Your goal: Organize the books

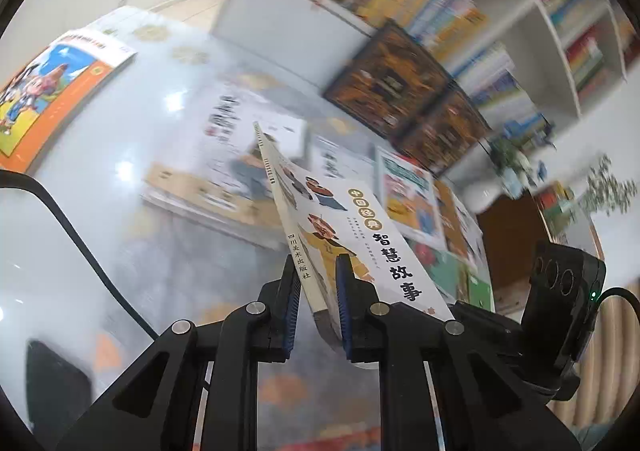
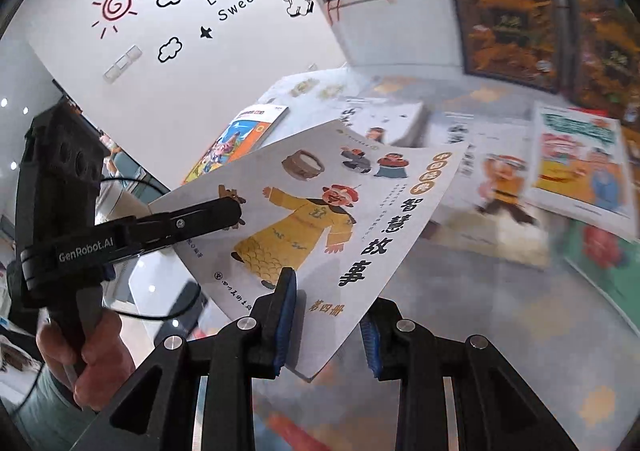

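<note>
A thin white picture book with a cartoon figure in a yellow robe hangs tilted above the table, held by both grippers. My left gripper is shut on it near the spine, blue pads on both covers. In the right wrist view the same book faces the camera. My right gripper is shut on its lower corner, one pad in front and one behind. There the left gripper clamps the book's left edge, with a hand on its grip. The right gripper's camera housing shows beyond the book.
Several picture books lie flat on the glossy table, among them an orange-bordered one. Dark boxed sets stand at the back. A white bookshelf full of books rises behind, beside a small plant. The wall carries decals.
</note>
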The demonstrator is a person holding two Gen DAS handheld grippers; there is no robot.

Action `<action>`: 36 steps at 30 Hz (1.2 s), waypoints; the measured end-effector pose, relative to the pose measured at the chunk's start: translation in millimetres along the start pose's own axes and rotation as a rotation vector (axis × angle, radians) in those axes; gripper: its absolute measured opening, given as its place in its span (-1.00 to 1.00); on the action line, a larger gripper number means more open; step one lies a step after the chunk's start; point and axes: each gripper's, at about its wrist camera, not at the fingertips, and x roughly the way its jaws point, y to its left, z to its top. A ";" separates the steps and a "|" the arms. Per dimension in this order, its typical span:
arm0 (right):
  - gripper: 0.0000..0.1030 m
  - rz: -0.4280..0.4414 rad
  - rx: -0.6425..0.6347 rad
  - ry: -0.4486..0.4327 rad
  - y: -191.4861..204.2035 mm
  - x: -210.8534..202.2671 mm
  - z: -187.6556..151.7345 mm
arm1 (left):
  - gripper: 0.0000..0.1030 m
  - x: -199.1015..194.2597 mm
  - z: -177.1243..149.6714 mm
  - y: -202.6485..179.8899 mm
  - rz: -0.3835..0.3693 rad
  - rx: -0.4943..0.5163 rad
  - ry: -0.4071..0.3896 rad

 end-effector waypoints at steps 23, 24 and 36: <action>-0.42 -0.139 0.207 0.086 -14.1 120.1 77.7 | -0.51 76.6 88.3 102.8 0.045 -0.063 0.111; -0.41 -0.141 0.218 0.092 -17.3 125.0 79.2 | -0.51 79.9 91.5 107.5 0.052 -0.068 0.112; -0.24 -0.185 0.161 0.112 -17.6 150.7 81.2 | -0.46 96.4 93.6 137.0 0.111 -0.130 0.126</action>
